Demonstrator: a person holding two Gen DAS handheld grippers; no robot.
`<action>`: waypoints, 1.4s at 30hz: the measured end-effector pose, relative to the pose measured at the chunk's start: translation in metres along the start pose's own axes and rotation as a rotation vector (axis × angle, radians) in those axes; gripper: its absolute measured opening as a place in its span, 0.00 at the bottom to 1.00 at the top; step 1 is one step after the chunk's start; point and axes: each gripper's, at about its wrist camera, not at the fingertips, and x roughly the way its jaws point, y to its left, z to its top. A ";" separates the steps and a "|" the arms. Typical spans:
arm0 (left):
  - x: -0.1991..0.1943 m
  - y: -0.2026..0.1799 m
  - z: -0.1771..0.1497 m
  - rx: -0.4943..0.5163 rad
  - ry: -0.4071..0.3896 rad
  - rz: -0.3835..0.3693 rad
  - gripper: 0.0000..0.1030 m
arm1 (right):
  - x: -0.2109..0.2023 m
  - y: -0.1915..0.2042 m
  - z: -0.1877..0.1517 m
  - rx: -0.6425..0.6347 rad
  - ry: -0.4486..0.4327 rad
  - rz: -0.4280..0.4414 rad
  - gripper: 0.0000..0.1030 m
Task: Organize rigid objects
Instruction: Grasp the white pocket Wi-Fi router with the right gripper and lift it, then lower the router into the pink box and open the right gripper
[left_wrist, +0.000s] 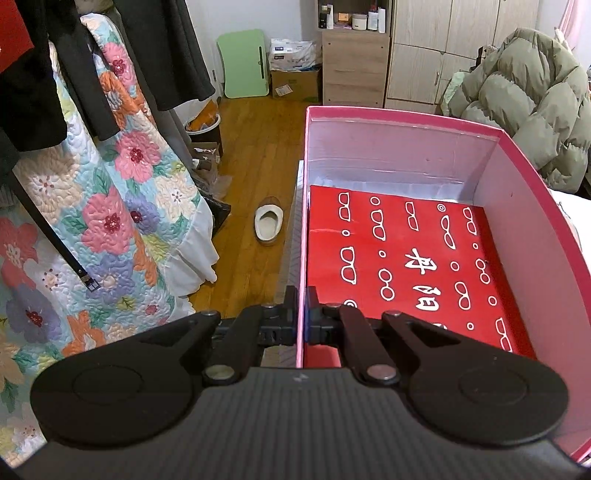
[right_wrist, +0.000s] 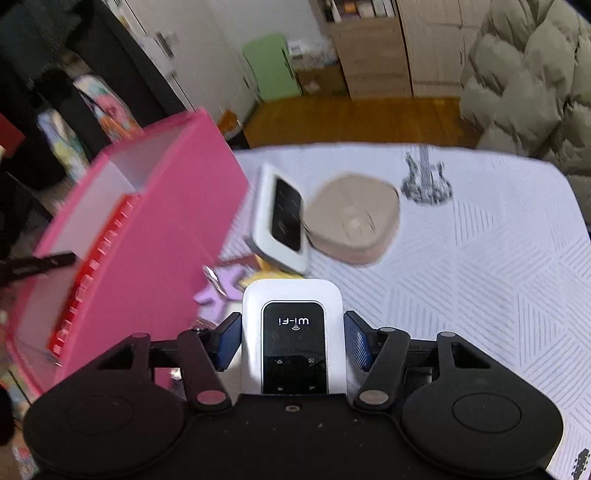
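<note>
Between your right gripper's (right_wrist: 293, 341) fingers sits a white Wi-Fi router (right_wrist: 293, 332), pinched; your left gripper (left_wrist: 302, 314) clamps the pink box's (left_wrist: 406, 122) wall.

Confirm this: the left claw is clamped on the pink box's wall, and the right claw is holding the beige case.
Not quite. The left claw is indeed clamped on the wall of the pink box, but the right claw holds a white Wi-Fi device, not the beige case, which lies on the table. The right wrist view shows it.
</note>
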 end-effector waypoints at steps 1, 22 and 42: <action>0.000 -0.001 0.000 0.000 0.000 -0.001 0.02 | -0.005 0.002 0.001 -0.007 -0.020 0.007 0.62; -0.003 -0.004 -0.002 0.009 -0.020 0.007 0.02 | 0.079 0.157 0.107 -0.012 0.232 0.273 0.63; -0.005 -0.003 -0.004 0.004 -0.045 0.004 0.02 | 0.073 0.139 0.110 0.240 0.289 0.385 0.65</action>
